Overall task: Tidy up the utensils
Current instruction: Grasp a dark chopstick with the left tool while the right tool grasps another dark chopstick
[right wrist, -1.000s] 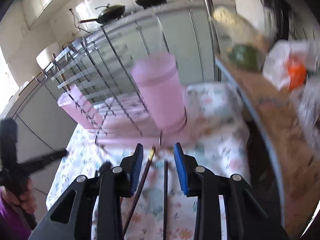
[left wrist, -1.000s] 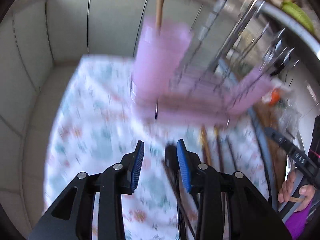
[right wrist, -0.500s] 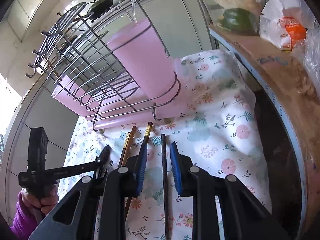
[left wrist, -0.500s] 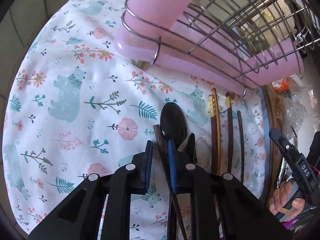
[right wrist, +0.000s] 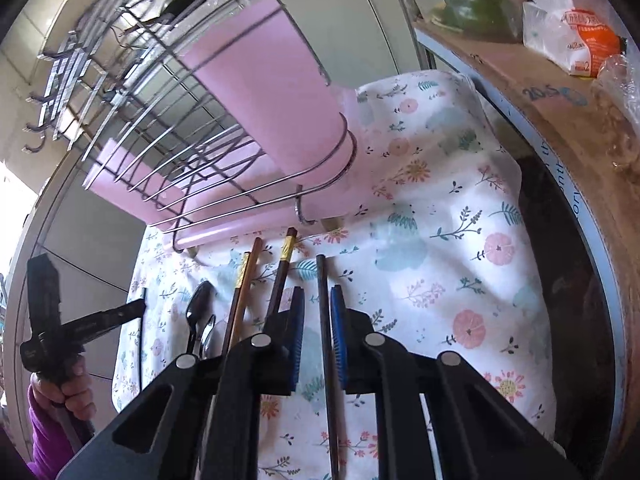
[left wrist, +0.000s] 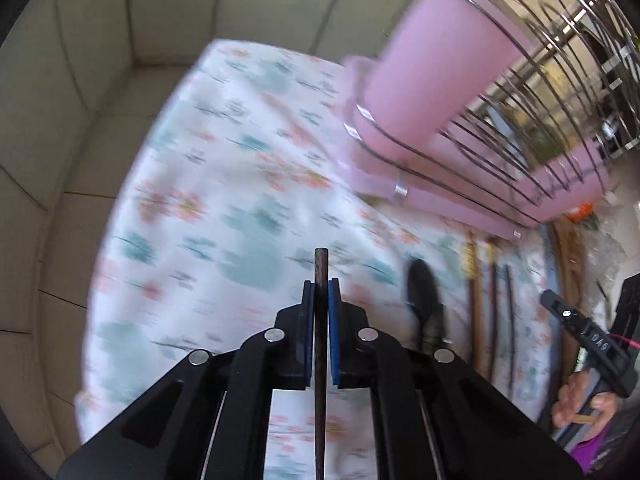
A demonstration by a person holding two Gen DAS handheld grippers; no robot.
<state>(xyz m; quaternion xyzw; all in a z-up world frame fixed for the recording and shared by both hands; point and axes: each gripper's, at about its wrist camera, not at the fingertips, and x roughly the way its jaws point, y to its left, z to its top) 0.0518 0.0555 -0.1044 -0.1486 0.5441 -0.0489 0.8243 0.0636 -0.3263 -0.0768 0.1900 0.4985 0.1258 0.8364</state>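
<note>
Left gripper (left wrist: 321,292) jaws have just closed on a dark brown chopstick (left wrist: 321,268); right gripper (right wrist: 317,304) jaws, narrowing, straddle a black chopstick (right wrist: 322,300) without pinching it.

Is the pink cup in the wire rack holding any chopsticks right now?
No: in the right wrist view the pink cup shows nothing sticking out, and the loose chopsticks lie on the floral cloth.

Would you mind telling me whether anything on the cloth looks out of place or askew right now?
Nothing looks spilled or broken. The loose chopsticks and spoons lie in a rough row on the cloth below the rack, fanning slightly. The left gripper clamps one chopstick; the right gripper, just closing, straddles another.
</note>
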